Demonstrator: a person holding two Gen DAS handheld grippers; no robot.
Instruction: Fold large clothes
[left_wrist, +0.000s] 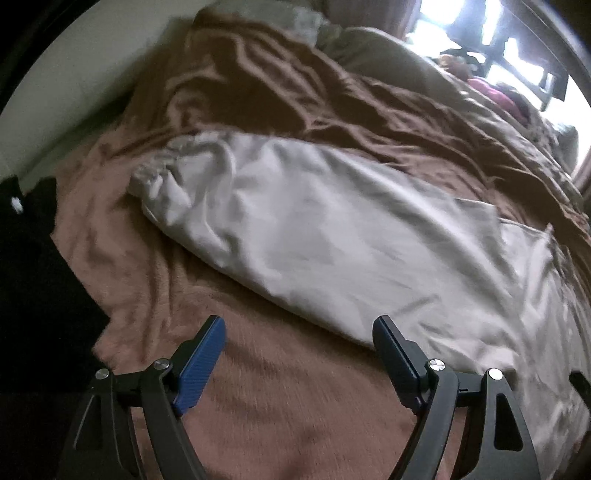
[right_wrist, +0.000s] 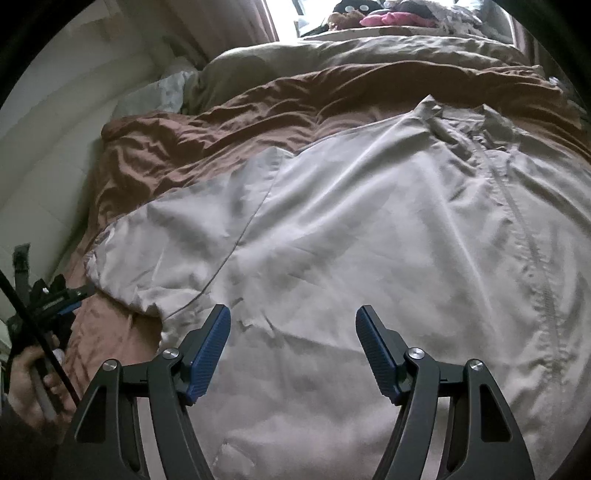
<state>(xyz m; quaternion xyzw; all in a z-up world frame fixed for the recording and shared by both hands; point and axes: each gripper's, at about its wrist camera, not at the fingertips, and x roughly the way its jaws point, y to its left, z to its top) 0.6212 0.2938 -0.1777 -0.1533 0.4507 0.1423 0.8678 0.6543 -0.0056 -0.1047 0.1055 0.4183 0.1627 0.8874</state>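
A large pale grey zip jacket (right_wrist: 369, 229) lies spread front up on a bed with a brown cover (right_wrist: 177, 147). Its zip (right_wrist: 524, 229) runs up the right side, its collar (right_wrist: 458, 114) is far off, and its sleeve (right_wrist: 162, 251) reaches to the left. In the left wrist view the sleeve (left_wrist: 314, 229) lies across the cover, with its bunched cuff (left_wrist: 166, 181) at the left. My left gripper (left_wrist: 299, 325) is open and empty, over the brown cover (left_wrist: 258, 387) just short of the sleeve. My right gripper (right_wrist: 293, 314) is open and empty over the jacket's lower body.
A dark garment (left_wrist: 33, 266) lies at the bed's left edge. A beige duvet (right_wrist: 332, 55) and soft toys (right_wrist: 388, 14) lie at the far end by a bright window. A wall (right_wrist: 66, 122) runs along the left. The hand holding the left gripper (right_wrist: 40, 332) shows at lower left.
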